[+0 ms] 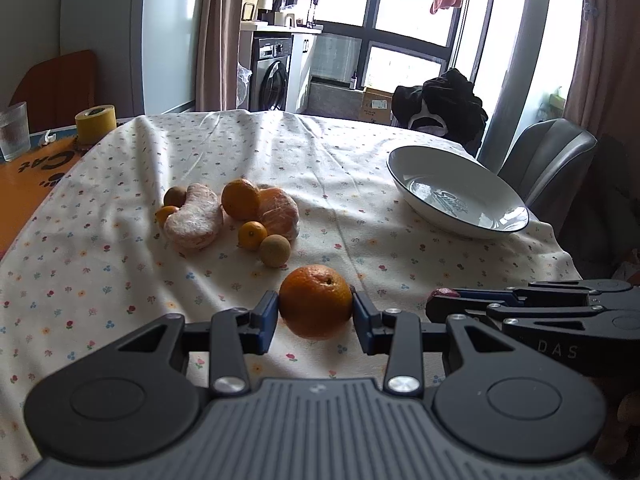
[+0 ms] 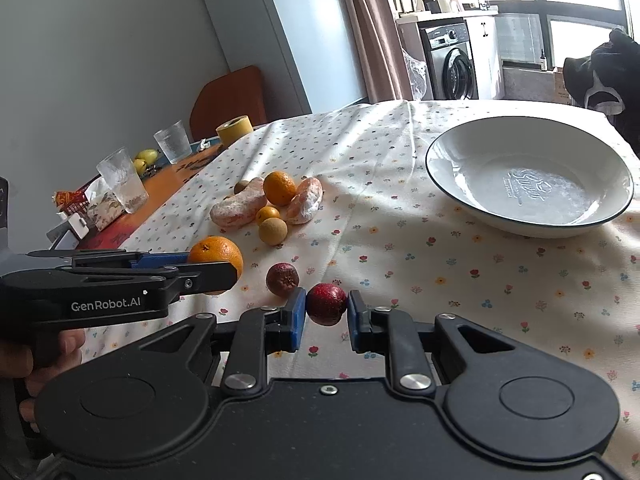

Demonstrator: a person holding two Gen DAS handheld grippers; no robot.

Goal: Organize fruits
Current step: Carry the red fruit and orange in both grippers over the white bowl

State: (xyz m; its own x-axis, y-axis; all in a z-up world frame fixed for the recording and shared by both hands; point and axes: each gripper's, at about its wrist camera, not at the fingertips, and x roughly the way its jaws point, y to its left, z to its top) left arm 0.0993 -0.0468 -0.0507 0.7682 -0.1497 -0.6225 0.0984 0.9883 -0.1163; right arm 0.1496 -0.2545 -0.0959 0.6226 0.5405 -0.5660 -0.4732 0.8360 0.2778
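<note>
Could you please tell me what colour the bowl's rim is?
Dark, on a white bowl; clearest in the right wrist view.

Bowl [image 2: 528, 184] upper right on the cloth [image 2: 460, 280], fruit pile [image 2: 272, 204] centre-left, orange [image 2: 214, 254] below-left of the pile between left gripper [image 1: 316, 312] pads, two small fruits lower centre, nearer one [image 2: 326, 304] between right gripper [image 2: 326, 318] pads.

Daylight came through tall dark-framed windows [image 1: 400, 8] far beyond the fingers. A grey front-loading washing machine [image 1: 272, 74] stood beside brown curtains [image 1: 216, 32], and a grey padded chair [image 1: 548, 156] sat to the right.
</note>
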